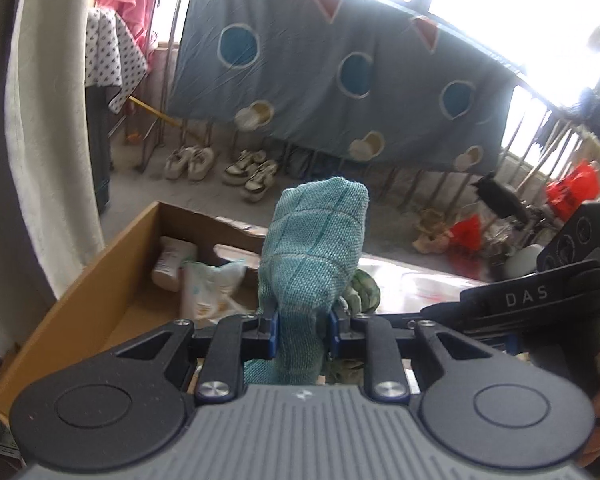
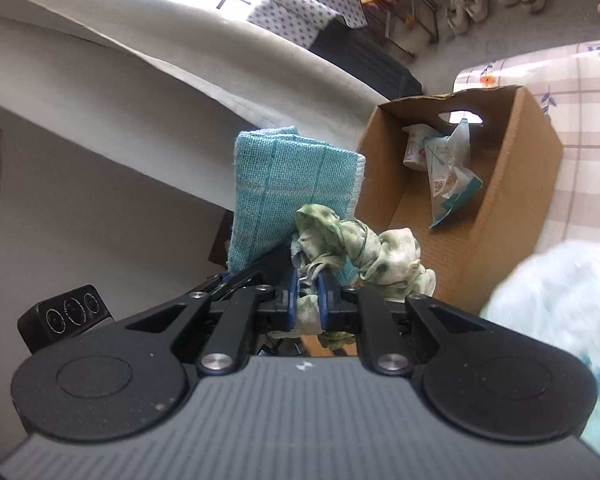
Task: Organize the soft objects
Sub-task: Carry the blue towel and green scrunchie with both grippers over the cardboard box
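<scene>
In the left wrist view, the left claw [image 1: 300, 330] is clenching a folded teal cloth [image 1: 314, 256] at the lower centre of the frame; the cloth is rising upright from between the blue pads and bulging toward the middle of the picture. Just right of the cloth, a mottled green fabric [image 1: 362, 294] is peeking out behind it. At the right edge the other device, marked with the letters DAS, is lying close by.

A cardboard box [image 1: 96, 280] is sitting open at the left centre, and white packets [image 1: 204, 280] are lying inside it. Beyond it, across the upper half of the frame, a blue blanket with round patches [image 1: 340, 72] is hanging over a railing, with pairs of sneakers [image 1: 220, 166] standing on the floor below it.

In the right wrist view, the right claw [image 2: 307, 304] is gripping the mottled green fabric [image 2: 364, 252] at the centre of the frame; the fabric is bunching up and trailing to the right of the pads. The teal cloth [image 2: 292, 184] is standing just behind and left of it, touching it. The cardboard box [image 2: 524, 184] is lying at the right centre, open toward the camera, with the packets [image 2: 448, 172] inside. A pale fluffy item [image 2: 564, 292] is filling the lower right, blurred. The checked tabletop [image 2: 588, 92] is showing at the upper right.
</scene>
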Demonstrator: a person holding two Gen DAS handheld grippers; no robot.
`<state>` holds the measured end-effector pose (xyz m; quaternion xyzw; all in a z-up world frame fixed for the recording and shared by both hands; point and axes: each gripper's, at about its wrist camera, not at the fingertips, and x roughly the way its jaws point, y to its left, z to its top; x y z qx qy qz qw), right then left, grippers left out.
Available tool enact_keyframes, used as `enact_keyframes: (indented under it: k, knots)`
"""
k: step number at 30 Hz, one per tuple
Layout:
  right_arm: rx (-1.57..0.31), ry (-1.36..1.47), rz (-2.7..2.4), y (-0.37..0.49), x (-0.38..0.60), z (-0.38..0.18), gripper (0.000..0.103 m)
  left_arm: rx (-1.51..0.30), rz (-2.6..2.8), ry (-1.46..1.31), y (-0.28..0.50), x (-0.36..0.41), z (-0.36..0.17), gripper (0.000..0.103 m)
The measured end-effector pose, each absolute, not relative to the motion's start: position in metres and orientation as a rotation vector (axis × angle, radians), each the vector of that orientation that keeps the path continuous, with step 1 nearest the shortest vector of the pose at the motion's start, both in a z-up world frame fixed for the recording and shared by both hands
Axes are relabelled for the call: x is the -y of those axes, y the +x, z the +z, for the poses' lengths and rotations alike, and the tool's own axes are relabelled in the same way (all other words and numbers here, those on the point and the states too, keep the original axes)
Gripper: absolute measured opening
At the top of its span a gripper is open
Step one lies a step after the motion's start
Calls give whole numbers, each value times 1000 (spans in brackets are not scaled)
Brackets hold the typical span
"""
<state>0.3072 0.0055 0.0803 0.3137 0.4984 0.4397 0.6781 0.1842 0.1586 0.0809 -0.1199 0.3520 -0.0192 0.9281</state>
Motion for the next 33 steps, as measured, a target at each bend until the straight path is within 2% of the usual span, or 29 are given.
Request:
enact_keyframes:
  k: [7,15,26,32,33]
  knots:
    - [-1202,642,881,378,-69,40,10,-846,34,-217,268,-203,34,24]
    - [-1250,513,692,424,-90,0,9,-1036,173,-118,329,-230,-29,24]
    - [-1205,299,542,451,-119,-14,10,-1138,274,61,358,-227,-77,24]
    - [-1207,254,501,459,-131,-21,13,-1165,296,89,364,-225,-89,30]
    - [-1210,246,496,461,-133,-23,15,-1165,297,84,366,-226,-89,33]
